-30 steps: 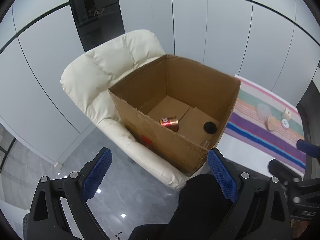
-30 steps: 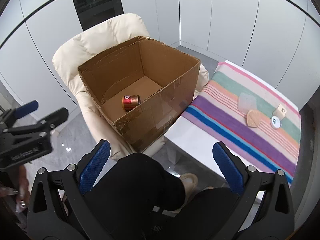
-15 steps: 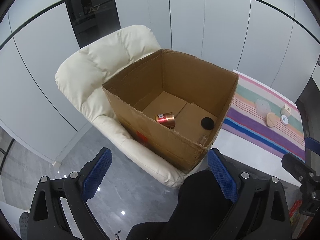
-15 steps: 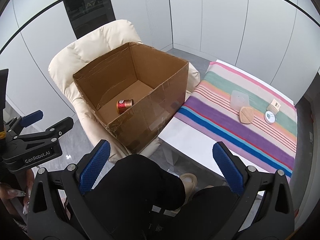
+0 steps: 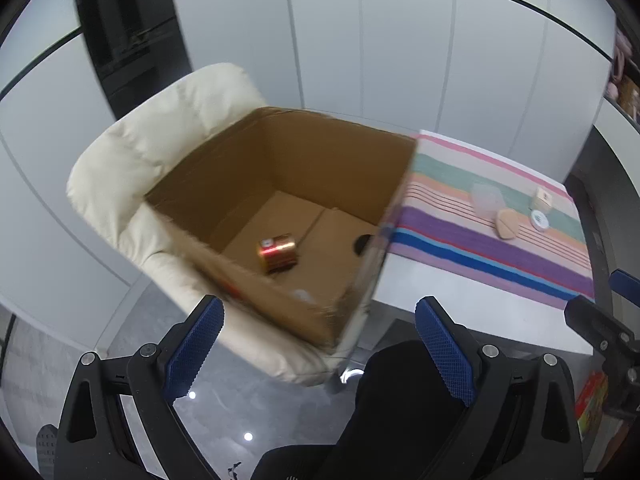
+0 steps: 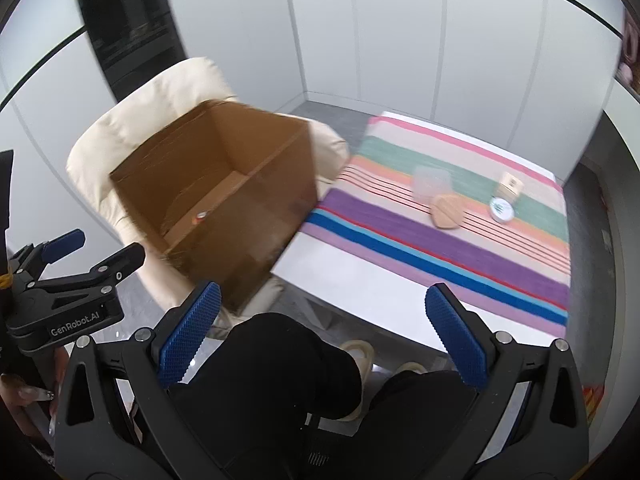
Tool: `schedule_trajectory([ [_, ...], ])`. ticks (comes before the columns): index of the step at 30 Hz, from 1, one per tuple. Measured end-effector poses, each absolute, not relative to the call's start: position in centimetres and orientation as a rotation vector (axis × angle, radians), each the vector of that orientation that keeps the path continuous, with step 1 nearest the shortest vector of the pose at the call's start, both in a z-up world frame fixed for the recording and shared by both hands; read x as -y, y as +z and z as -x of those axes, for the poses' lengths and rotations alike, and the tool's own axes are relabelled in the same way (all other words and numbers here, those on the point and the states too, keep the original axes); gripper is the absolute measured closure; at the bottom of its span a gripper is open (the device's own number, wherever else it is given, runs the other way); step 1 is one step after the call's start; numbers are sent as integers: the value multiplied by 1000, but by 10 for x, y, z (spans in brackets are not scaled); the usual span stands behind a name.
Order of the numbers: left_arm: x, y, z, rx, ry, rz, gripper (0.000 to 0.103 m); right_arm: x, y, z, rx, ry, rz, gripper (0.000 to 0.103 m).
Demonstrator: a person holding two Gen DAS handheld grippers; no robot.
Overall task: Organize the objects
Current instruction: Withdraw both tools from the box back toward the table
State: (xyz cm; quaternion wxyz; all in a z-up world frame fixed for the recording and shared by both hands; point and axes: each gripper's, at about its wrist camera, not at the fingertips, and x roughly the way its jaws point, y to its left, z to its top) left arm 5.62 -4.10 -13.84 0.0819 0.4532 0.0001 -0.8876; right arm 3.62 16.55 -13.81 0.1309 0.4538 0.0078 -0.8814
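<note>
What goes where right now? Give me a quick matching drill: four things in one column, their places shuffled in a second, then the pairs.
Things:
1. can
2. cardboard box
3. round white tin
4. striped cloth

Places:
A. spread over the white table
B. on the cream armchair
C. on its side inside the box
D. on the cloth, beside a small carton

Pairs: 1-C, 2-B, 3-D, 4-A

Both wrist cameras look down from above the seated person's lap, sharing the cardboard box (image 5: pixel 280 184) (image 6: pixel 224 184) and striped cloth (image 5: pixel 480 232) (image 6: pixel 440 232)
</note>
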Motion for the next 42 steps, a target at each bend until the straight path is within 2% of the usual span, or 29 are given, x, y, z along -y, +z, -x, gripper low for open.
schedule_trajectory([
  [20, -89, -160, -15, 181, -2820, -1510, 6, -329, -159, -53, 207, -2835, -1485, 0],
  [30, -122, -164, -4, 184, -2860, -1534, 6, -365, -159, -62, 157, -2967, -1462, 0],
  [42, -133, -199, 28, 171, -2789, -1643, 6, -383, -184, -46, 166, -2969, -1455, 0],
])
